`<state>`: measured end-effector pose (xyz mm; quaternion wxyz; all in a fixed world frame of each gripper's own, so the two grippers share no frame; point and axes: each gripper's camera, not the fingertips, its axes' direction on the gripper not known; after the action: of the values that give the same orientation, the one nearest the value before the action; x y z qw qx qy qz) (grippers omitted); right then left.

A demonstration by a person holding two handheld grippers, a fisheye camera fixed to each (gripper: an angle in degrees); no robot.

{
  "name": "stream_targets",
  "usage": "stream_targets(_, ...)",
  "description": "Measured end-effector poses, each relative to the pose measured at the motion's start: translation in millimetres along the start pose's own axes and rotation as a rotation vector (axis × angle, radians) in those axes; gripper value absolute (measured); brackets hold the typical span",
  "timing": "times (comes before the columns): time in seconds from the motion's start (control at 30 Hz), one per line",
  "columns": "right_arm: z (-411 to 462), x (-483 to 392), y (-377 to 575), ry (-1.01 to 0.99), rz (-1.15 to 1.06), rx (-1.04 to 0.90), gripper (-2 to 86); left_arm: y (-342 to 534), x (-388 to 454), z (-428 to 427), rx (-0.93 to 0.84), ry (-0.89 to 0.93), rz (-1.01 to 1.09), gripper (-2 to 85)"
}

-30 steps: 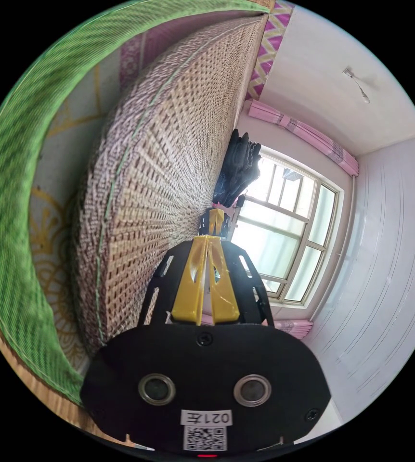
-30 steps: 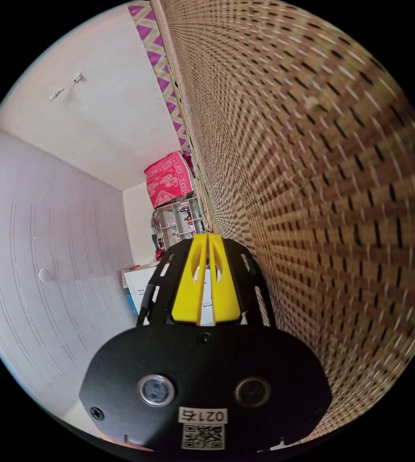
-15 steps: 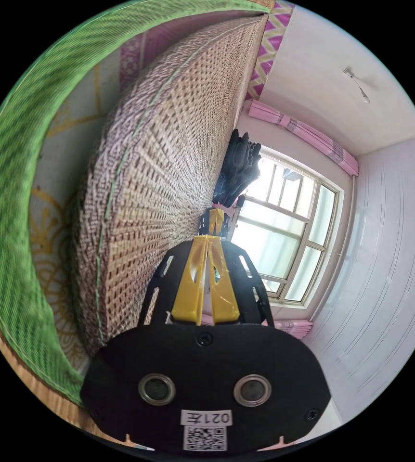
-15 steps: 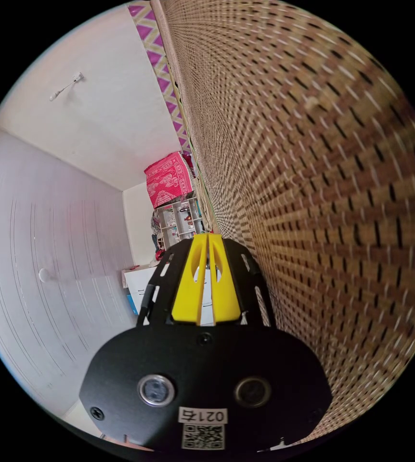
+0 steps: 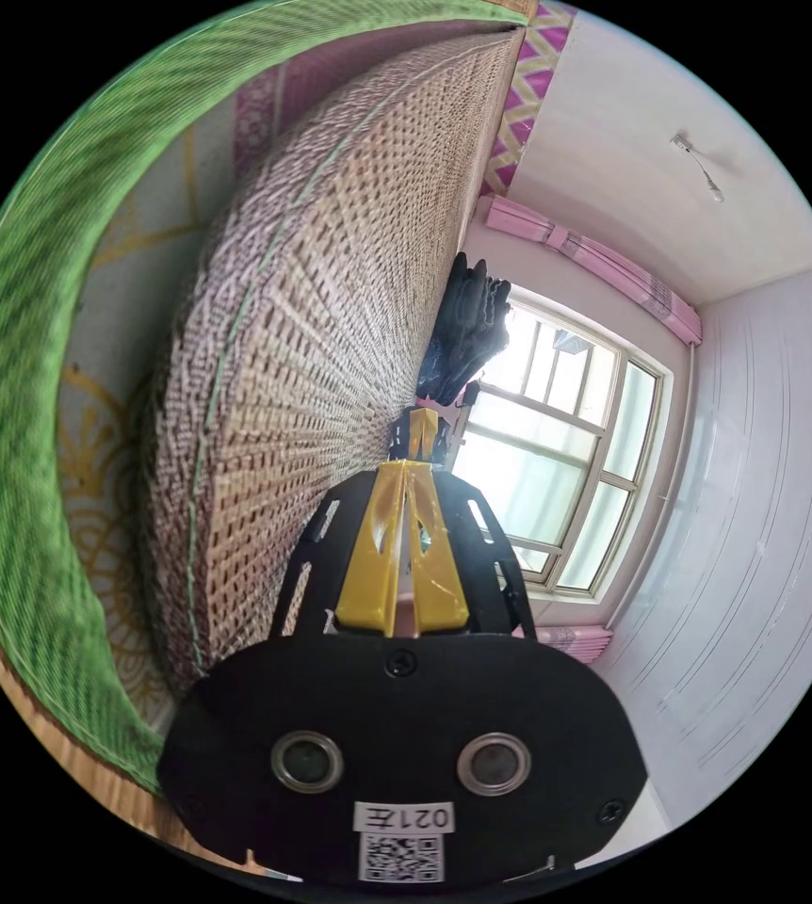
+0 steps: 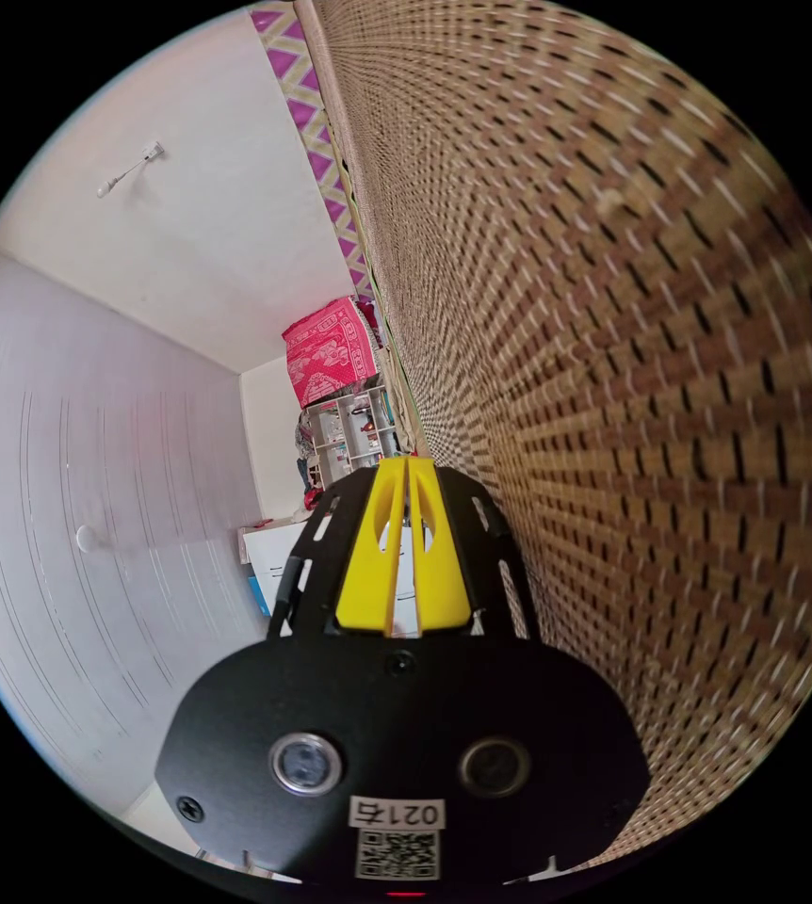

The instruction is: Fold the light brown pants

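Your left gripper [image 5: 408,463] sits w/ its yellow jaws closed tip to tip, nothing between them, and it lies right alongside the woven mat [image 5: 331,311], near the mat's green-piped edge. Beyond that edge you've got a pale sheet w/ gold pattern [image 5: 95,377], then a green striped cloth [image 5: 10,377] and a strip of wood frame [image 5: 67,763]. Past the left gripper's tip, at the mat's far end, a pile of dark clothes [image 5: 467,320] rests by the window [image 5: 557,452] w/ pink curtain trim. Your right gripper [image 6: 406,461] is the same: jaws pressed together, holding nothing, close against the woven mat [image 6: 632,377], which runs along the view's right side. Off its tip there's a shelf unit [image 6: 349,438] w/ a pink patterned bundle [image 6: 329,350] on top, plus a white cabinet [image 6: 269,556] by the wall. Light brown pants: can't pick them out in left or right gripper view, so can't tell where they lie.
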<state>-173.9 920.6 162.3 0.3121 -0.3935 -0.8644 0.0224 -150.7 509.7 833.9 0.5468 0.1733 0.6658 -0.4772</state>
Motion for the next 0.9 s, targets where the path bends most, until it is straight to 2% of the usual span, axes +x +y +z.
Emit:
stream_targets(0.57, -9.4, -49.8, -53.2, -0.007, -0.002, 0.047, -0.7, 6.7, 12.3, -56.5, 0.002, -0.001, 0.002, -0.9)
stream_targets(0.9, -1.2, -88.0, -79.6, -0.003, 0.005, 0.08, -0.9, 22.9, 24.6, -94.5, 0.132, 0.029, -0.004, -0.9)
